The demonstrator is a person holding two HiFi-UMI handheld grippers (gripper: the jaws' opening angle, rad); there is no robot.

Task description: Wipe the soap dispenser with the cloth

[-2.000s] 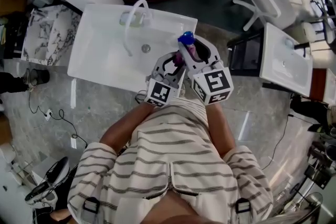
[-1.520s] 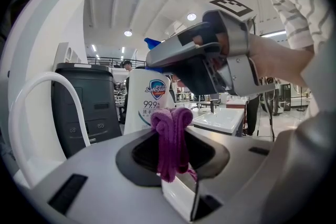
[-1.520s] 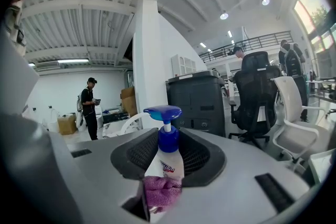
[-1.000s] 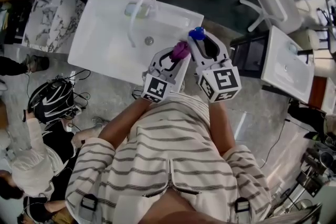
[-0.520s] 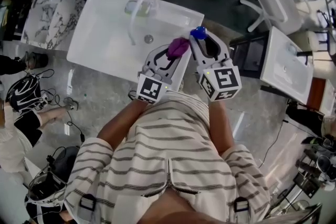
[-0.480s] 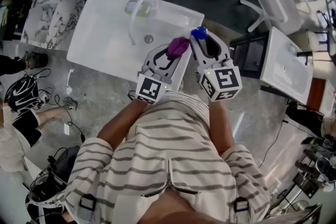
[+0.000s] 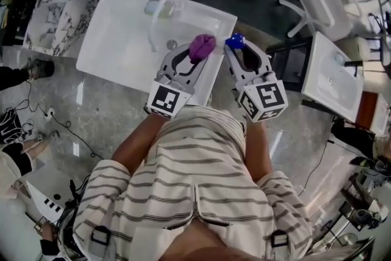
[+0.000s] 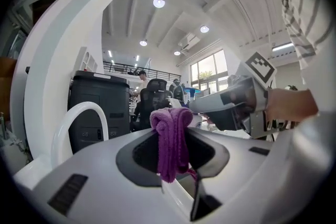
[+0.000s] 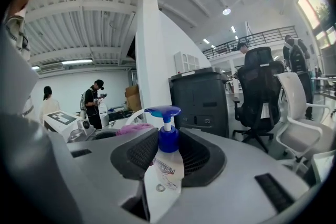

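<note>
Head view: two hand-held grippers side by side above the front rim of a white sink.
Left jaws: closed tight on the purple cloth, a bunched fold standing up past the tips of the left gripper.
Right jaws: set wide and clamped on the body of the soap dispenser, carried in the right gripper.
Direction: cloth just to the left of the dispenser, near it but apart.
Long axis: bottle upright, pump head on top, above the jaw tips.
Nearer hand: the left, already bearing the cloth; likely only a short sideways reach to the bottle.
Dispenser: pale translucent bottle, blue collar and blue pump, printed label too small to read.
</note>
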